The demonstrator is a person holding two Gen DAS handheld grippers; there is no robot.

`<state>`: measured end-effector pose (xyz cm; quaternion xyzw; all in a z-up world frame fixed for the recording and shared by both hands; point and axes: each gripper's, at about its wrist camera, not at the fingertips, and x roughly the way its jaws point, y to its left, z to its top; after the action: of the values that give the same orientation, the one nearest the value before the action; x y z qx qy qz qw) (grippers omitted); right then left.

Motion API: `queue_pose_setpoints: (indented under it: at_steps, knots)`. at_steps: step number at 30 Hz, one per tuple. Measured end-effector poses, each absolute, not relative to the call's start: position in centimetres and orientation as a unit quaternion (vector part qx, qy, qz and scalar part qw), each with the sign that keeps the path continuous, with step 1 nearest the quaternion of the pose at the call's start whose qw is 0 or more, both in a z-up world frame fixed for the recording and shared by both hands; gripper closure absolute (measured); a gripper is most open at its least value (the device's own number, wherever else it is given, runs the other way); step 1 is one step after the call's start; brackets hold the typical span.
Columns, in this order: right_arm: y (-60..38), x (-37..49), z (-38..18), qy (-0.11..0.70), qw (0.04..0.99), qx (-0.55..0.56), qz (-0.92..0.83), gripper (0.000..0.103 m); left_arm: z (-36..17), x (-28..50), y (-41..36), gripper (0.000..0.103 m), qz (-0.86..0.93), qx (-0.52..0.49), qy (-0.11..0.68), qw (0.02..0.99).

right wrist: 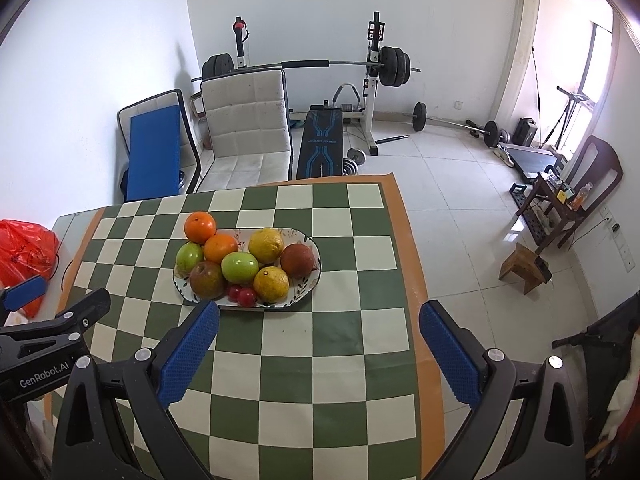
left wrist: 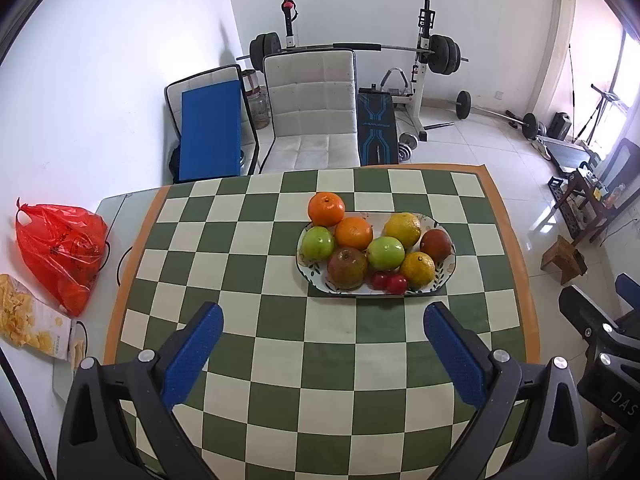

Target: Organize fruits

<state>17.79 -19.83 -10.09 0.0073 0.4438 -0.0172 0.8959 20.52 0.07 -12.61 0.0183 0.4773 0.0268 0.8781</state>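
A white patterned oval plate [left wrist: 444, 270] [right wrist: 310, 280] sits on the green-and-white checked tablecloth and holds several fruits: two green apples [left wrist: 386, 253] [right wrist: 240, 267], an orange [left wrist: 354, 233], yellow citrus [left wrist: 403, 229], dark red fruits and small red ones [left wrist: 396, 283]. One orange [left wrist: 326, 209] [right wrist: 200, 227] lies on the cloth, touching the plate's far left rim. My left gripper [left wrist: 323, 330] is open and empty, held above the cloth in front of the plate. My right gripper [right wrist: 319, 332] is open and empty, in front of the plate and to its right.
A red plastic bag [left wrist: 60, 248] and a snack packet [left wrist: 28, 320] lie on the table's left side. The table's right edge [right wrist: 424, 320] drops to a tiled floor. A white chair [left wrist: 312, 112] and weight bench stand beyond the far edge.
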Motion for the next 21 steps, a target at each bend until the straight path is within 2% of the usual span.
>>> queue_pose_setpoints:
  at_steps: [21]
  knots:
    - [-19.78, 17.12, -10.40, 0.449, 0.893, 0.008, -0.011, 0.001, -12.34, 19.83, 0.29, 0.000, 0.034, 0.013, 0.470, 0.882]
